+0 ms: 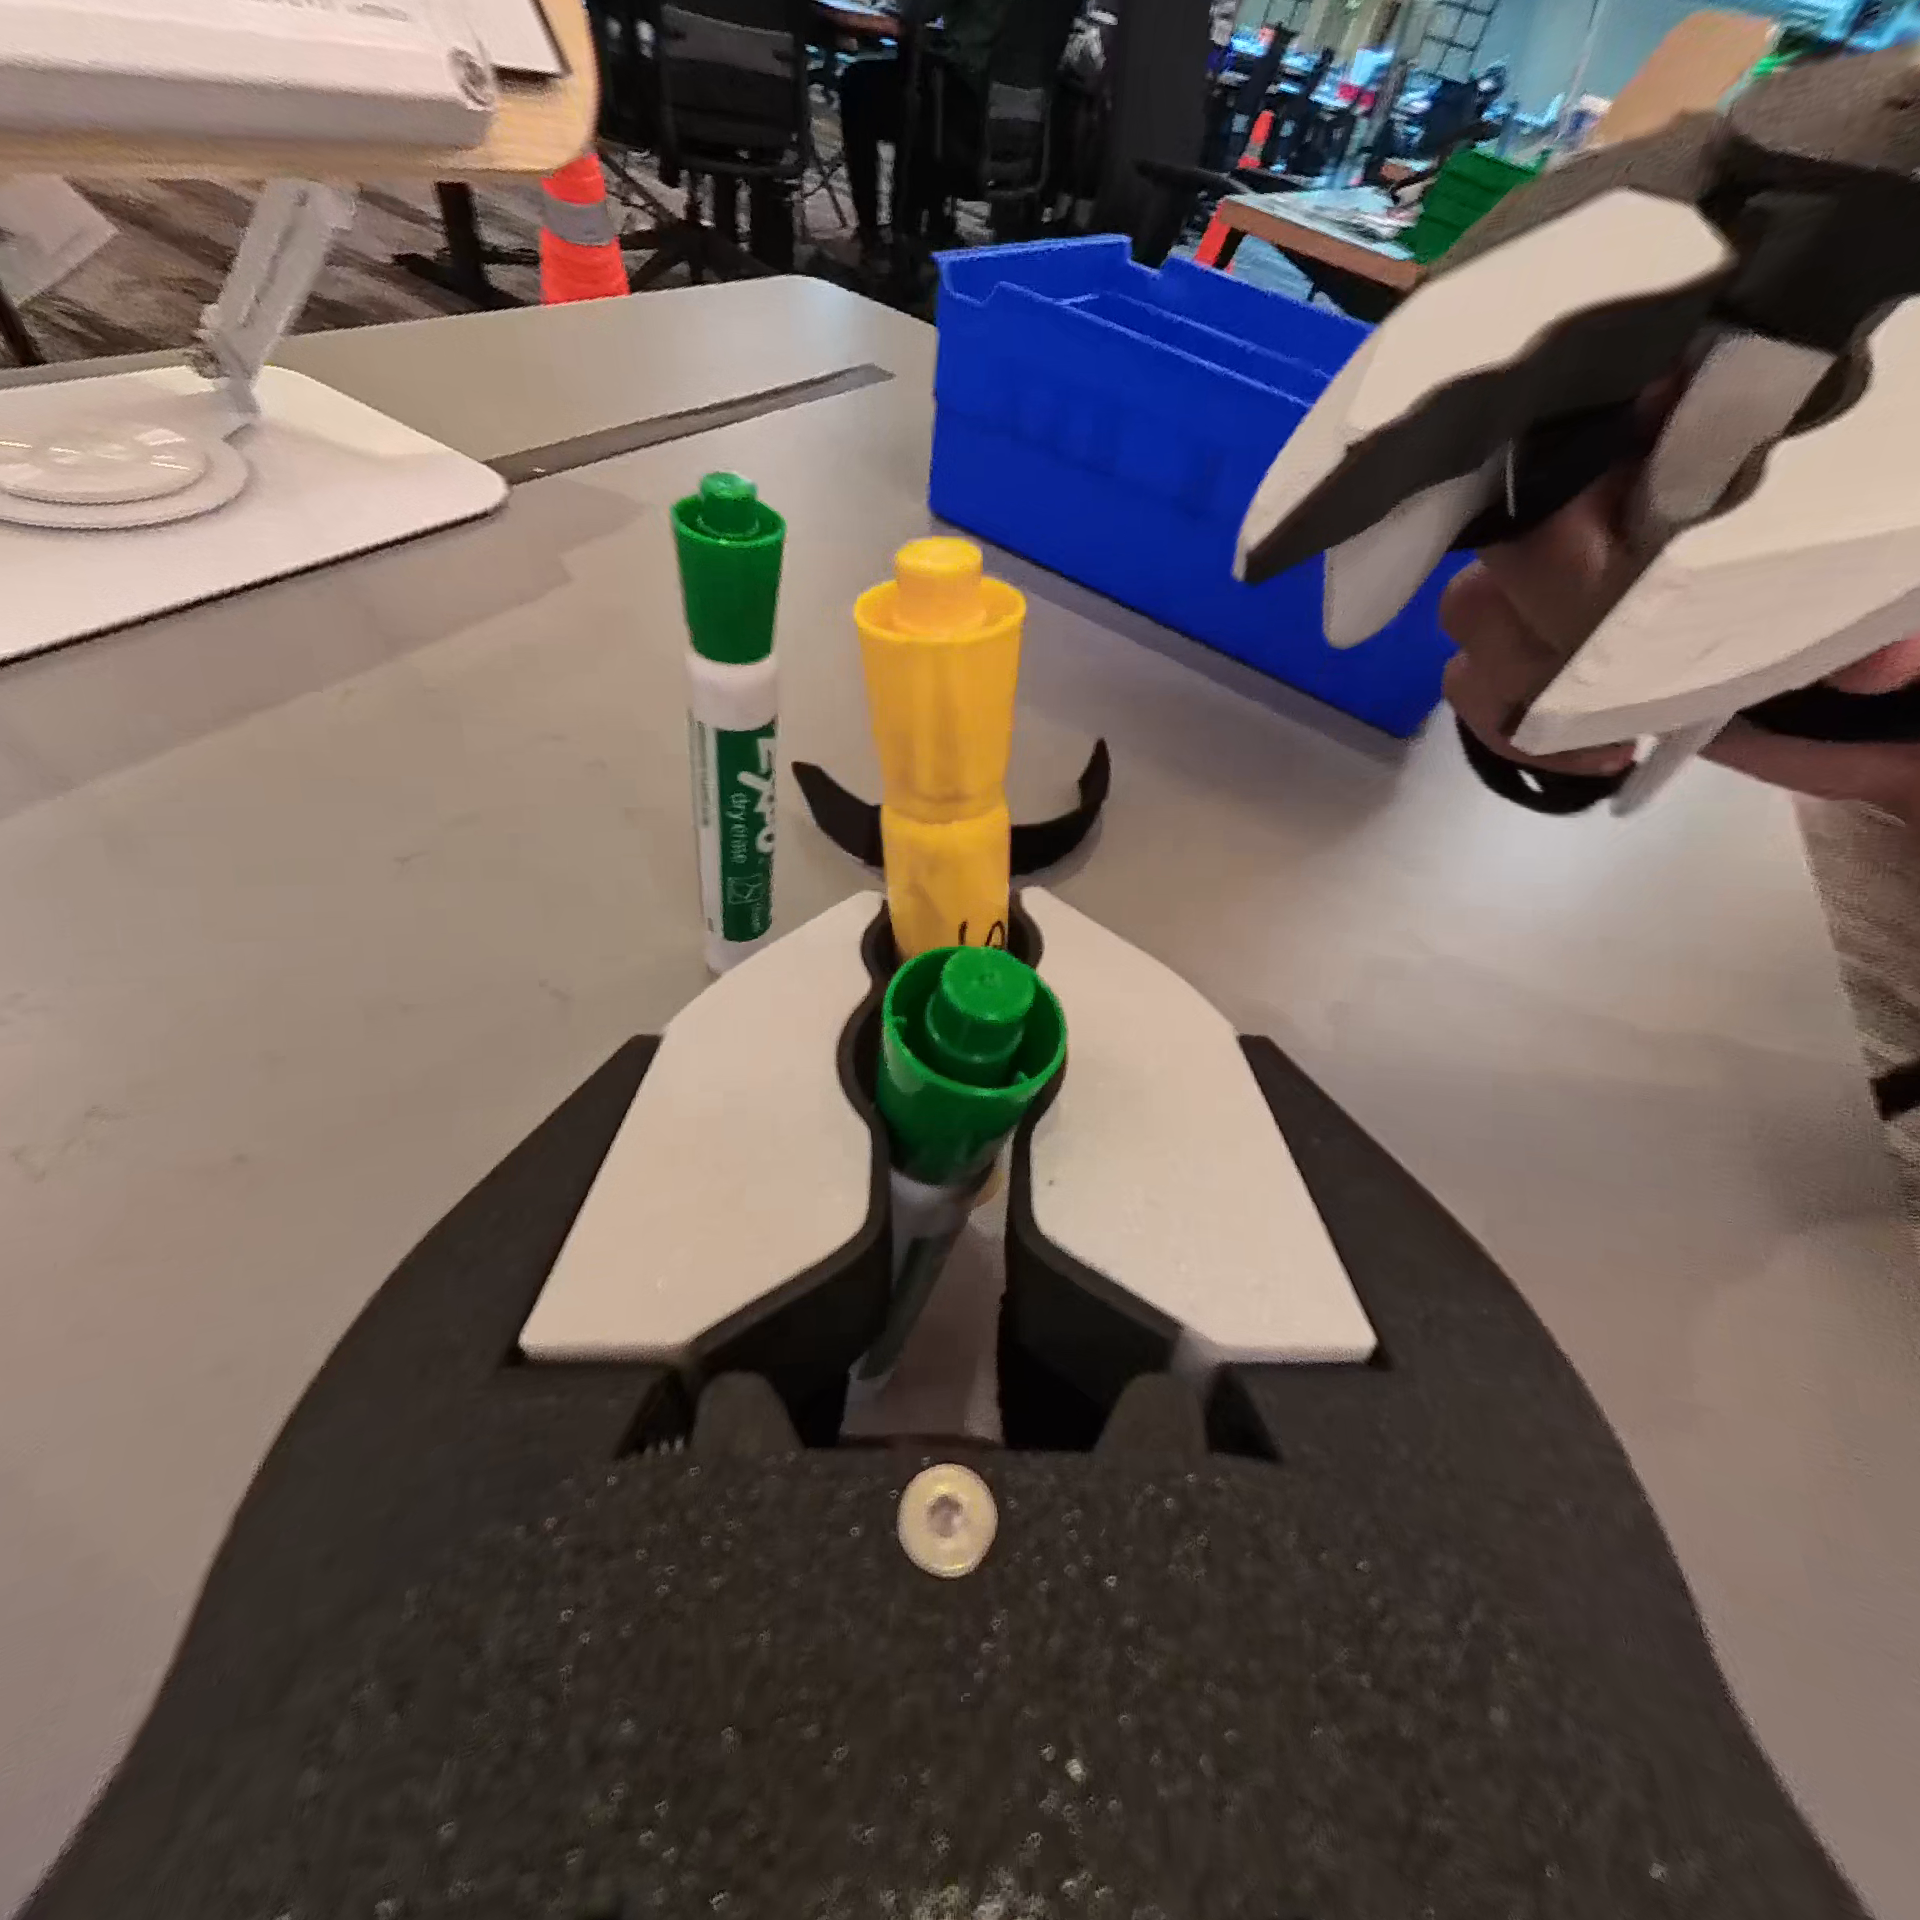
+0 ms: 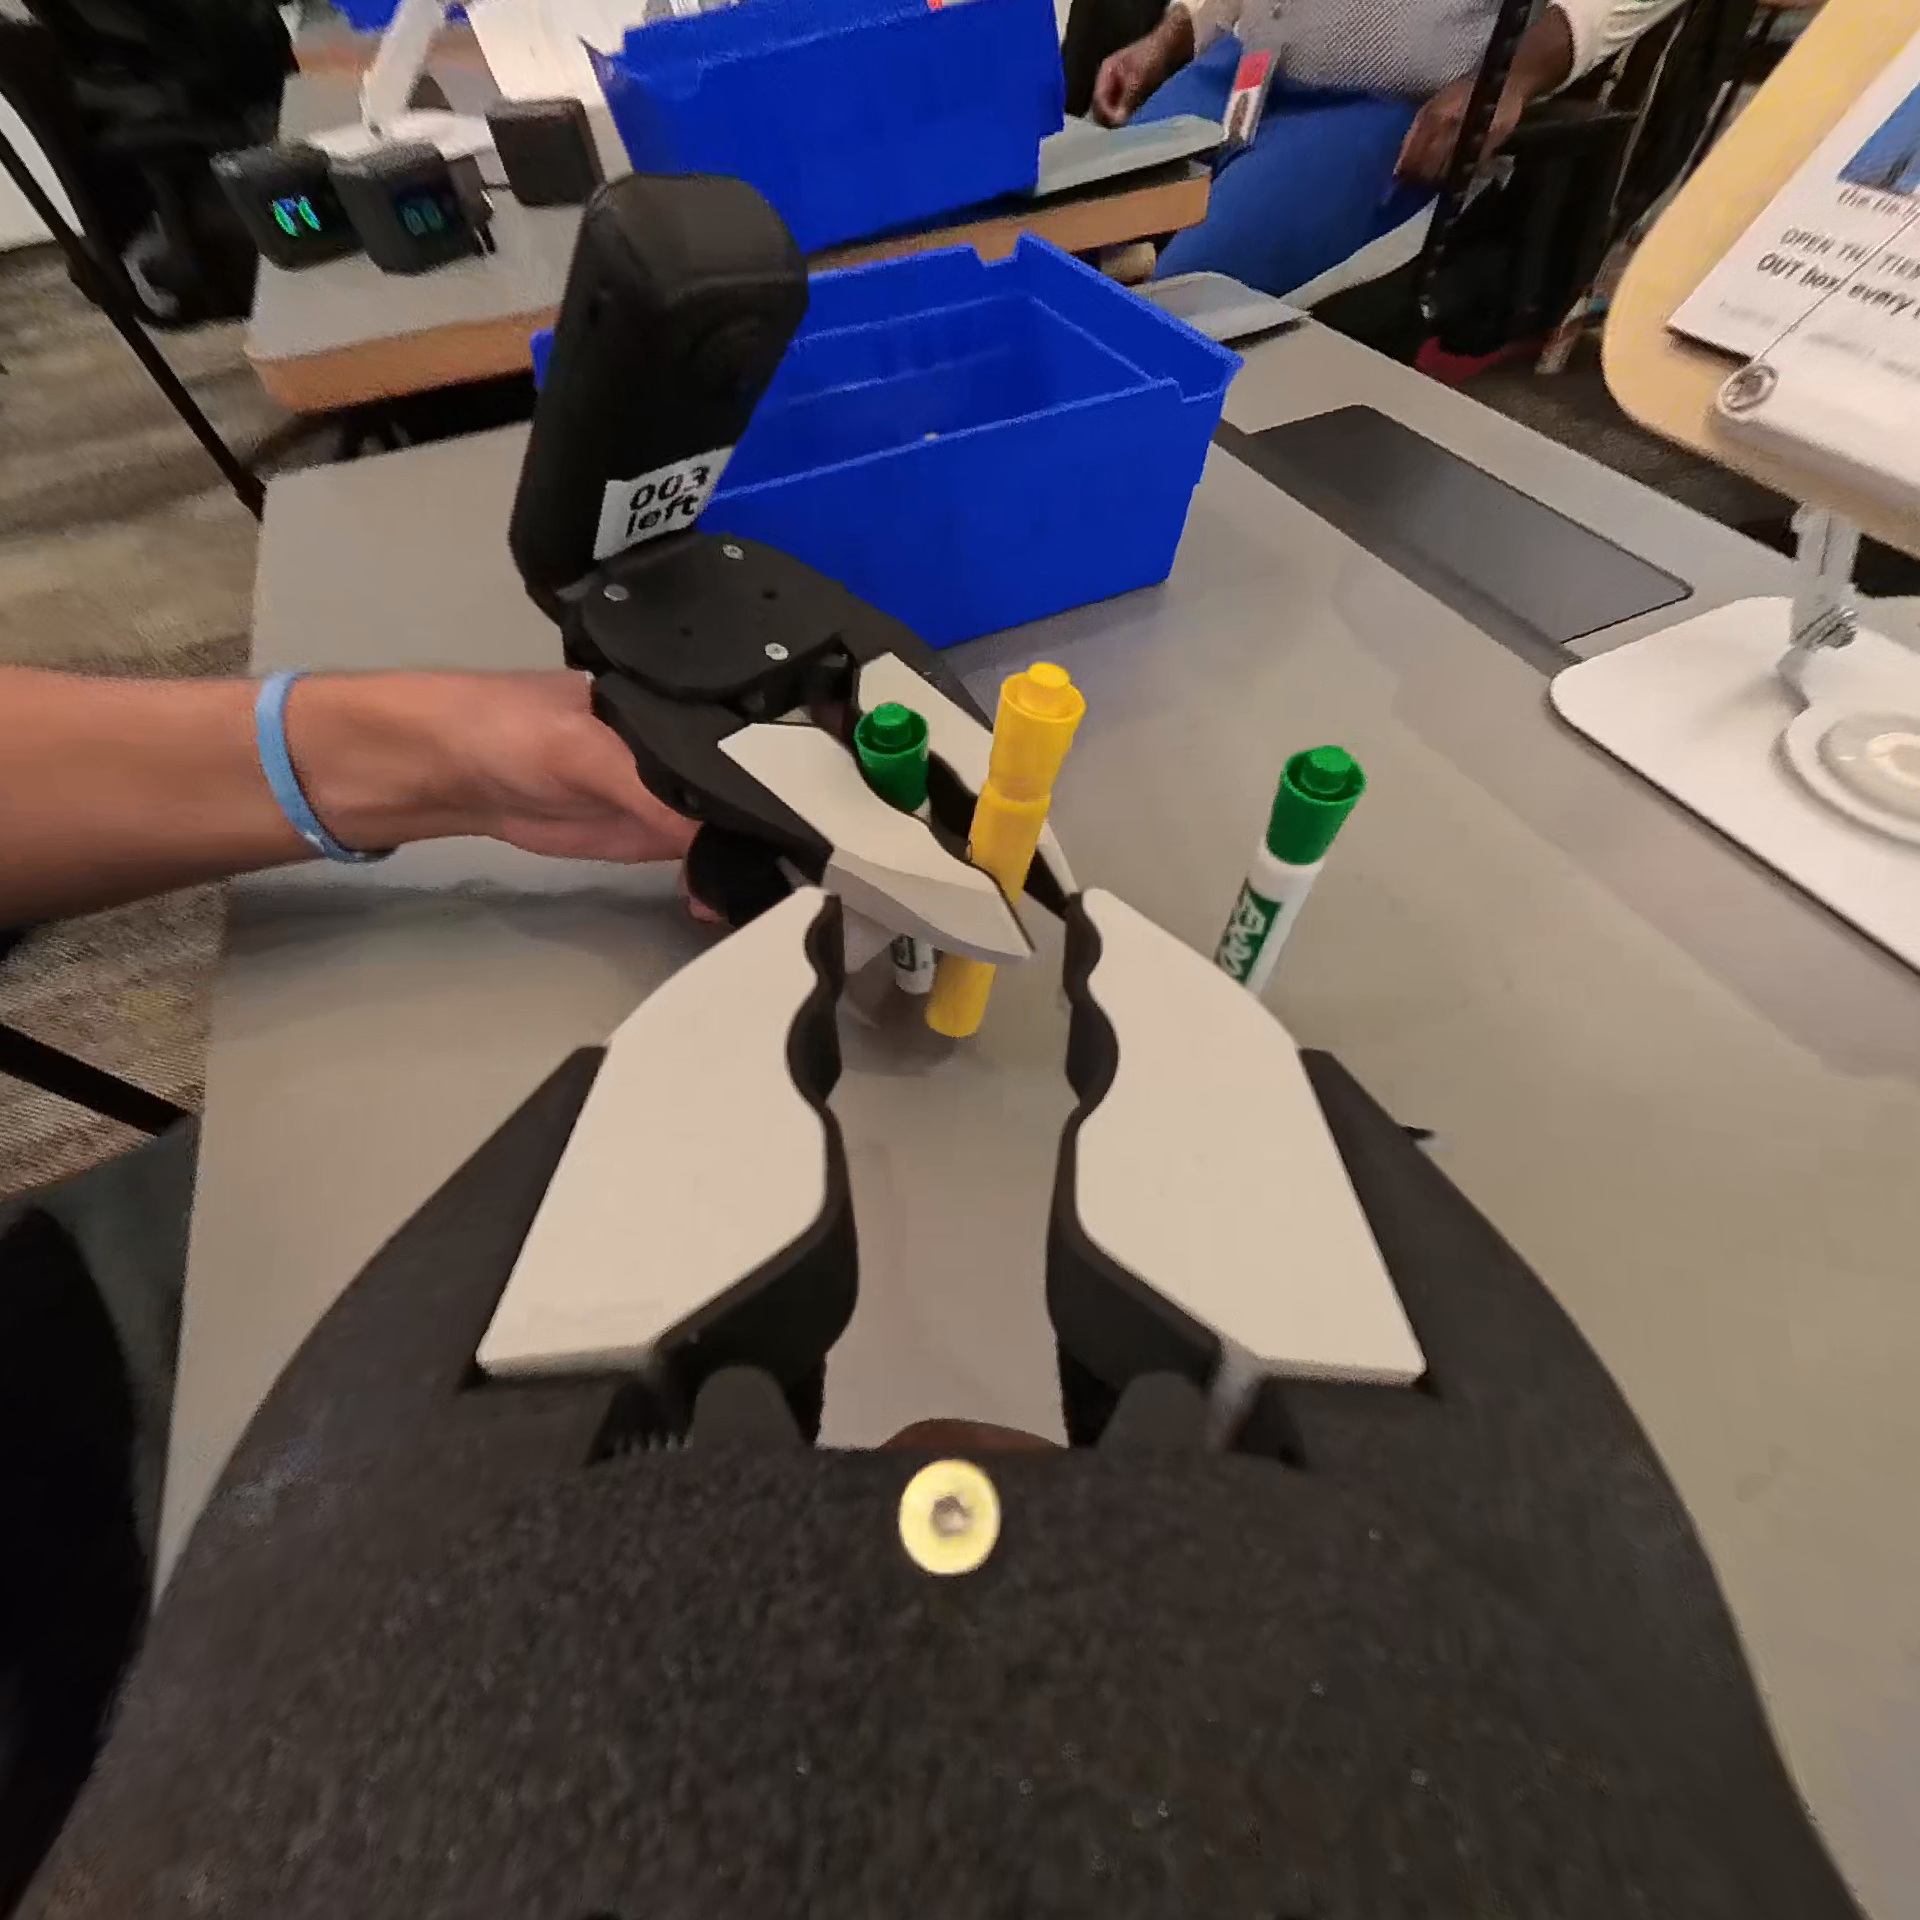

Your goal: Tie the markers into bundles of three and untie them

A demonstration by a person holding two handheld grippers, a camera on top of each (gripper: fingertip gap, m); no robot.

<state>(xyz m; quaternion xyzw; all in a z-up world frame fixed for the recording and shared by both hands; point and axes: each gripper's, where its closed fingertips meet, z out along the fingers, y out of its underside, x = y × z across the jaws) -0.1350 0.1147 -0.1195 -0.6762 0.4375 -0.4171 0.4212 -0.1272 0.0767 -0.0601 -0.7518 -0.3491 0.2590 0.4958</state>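
While two upright markers, a green marker (image 1: pixel 966 1049) and a yellow marker (image 1: pixel 940 748), are clenched together in the left claw (image 1: pixel 951 935), a third marker (image 2: pixel 1288 862) is left standing on the desk (image 2: pixel 1455 1039) to the right of the released right claw (image 2: pixel 945 914), the nearer one. Nothing is seen inside the blue bin (image 2: pixel 997 416).

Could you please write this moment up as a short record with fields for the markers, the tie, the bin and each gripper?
held markers: green marker and yellow marker, upright in left gripper
free marker: second green marker, standing alone on grey table
tie: black strap, lying open behind yellow marker
bin: blue bin, looks empty
right gripper: open, holding nothing
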